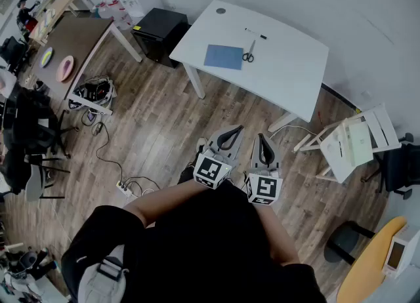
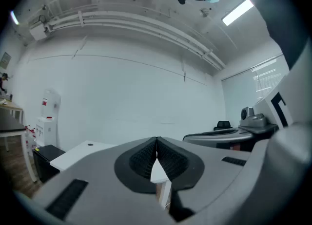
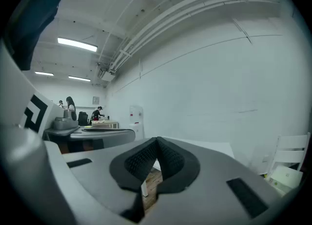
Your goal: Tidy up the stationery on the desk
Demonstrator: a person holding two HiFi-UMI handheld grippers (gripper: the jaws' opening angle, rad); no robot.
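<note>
I am standing well apart from the white counter (image 1: 289, 79), so the approach step is pending. I am holding the left claw (image 1: 231, 136) and right claw (image 1: 264, 145) pressed together, empty. The blue notebook (image 1: 224, 56), scissors (image 1: 249, 54) and pen (image 1: 256, 33) are lying on the counter's far part. The next move is probably calling for closing in and spreading one claw.

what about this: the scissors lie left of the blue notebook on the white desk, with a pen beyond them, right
No: the head view shows the scissors right of the blue notebook, not left, on the white desk, pen beyond them.
</note>
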